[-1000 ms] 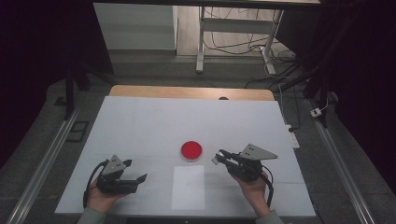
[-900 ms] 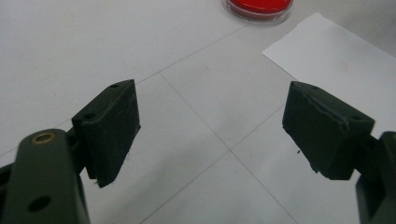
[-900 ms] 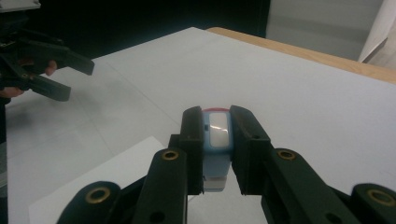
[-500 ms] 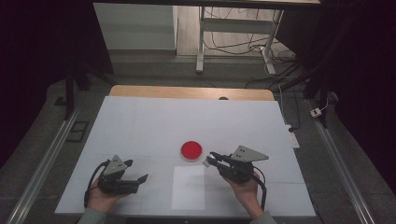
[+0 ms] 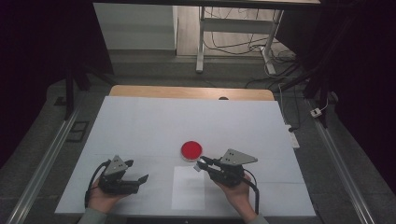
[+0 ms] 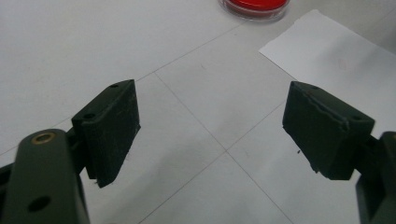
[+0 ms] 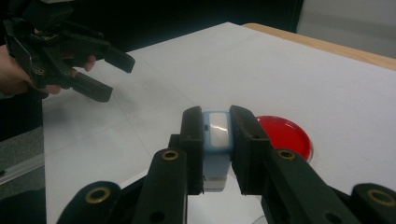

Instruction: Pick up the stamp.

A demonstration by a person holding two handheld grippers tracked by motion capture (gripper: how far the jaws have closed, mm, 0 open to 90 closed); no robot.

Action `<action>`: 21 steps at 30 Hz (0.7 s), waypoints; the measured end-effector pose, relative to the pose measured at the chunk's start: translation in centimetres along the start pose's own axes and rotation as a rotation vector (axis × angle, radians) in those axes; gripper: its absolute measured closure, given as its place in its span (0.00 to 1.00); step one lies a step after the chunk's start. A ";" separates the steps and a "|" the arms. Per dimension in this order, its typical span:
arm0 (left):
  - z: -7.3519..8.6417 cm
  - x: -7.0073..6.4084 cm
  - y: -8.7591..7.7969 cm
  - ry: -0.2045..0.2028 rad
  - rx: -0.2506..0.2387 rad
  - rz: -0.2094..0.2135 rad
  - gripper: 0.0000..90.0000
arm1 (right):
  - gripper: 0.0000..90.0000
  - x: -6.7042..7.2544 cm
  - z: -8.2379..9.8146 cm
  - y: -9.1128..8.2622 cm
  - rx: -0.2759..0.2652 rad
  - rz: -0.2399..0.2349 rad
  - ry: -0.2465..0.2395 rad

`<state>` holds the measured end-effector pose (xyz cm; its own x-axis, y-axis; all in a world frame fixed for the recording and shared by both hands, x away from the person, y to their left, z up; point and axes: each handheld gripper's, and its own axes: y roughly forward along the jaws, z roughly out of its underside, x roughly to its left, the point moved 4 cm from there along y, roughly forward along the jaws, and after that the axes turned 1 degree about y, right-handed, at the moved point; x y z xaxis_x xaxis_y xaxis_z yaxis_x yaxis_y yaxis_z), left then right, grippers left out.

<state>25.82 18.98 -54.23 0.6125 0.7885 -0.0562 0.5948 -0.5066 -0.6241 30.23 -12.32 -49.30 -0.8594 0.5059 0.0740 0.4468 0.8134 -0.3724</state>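
Nearer the red dish [image 5: 192,150]: right claw [image 5: 200,165].

Only the red dish [image 5: 192,150] interrupts the open white table [image 5: 140,126].

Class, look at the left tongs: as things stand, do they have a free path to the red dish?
Probably yes. The left tongs are open and empty, and bare table lies between them and the red dish; the right tongs sit just beside it.
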 end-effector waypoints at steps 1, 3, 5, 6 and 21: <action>0.0 0.0 0.0 0.000 0.000 0.000 0.21 | 0.84 0.1 0.0 0.1 0.002 -0.003 0.000; 0.0 0.0 0.0 0.000 0.000 0.000 0.21 | 0.84 0.4 0.1 0.4 0.008 -0.012 -0.001; 0.0 0.0 0.0 0.000 0.000 0.000 0.21 | 0.84 0.5 0.1 0.5 0.009 -0.014 -0.003; 0.0 0.0 0.0 0.000 0.000 0.000 0.21 | 0.84 0.7 0.1 0.5 0.011 -0.017 -0.005; -0.1 -0.2 0.0 0.004 -0.002 -0.003 0.21 | 0.84 1.0 0.1 0.8 0.005 -0.022 -0.009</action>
<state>25.75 18.77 -54.14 0.6130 0.7884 -0.0511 0.5978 -0.5051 -0.6224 29.65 -11.22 -49.63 -0.8713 0.4851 0.0742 0.4262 0.8230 -0.3756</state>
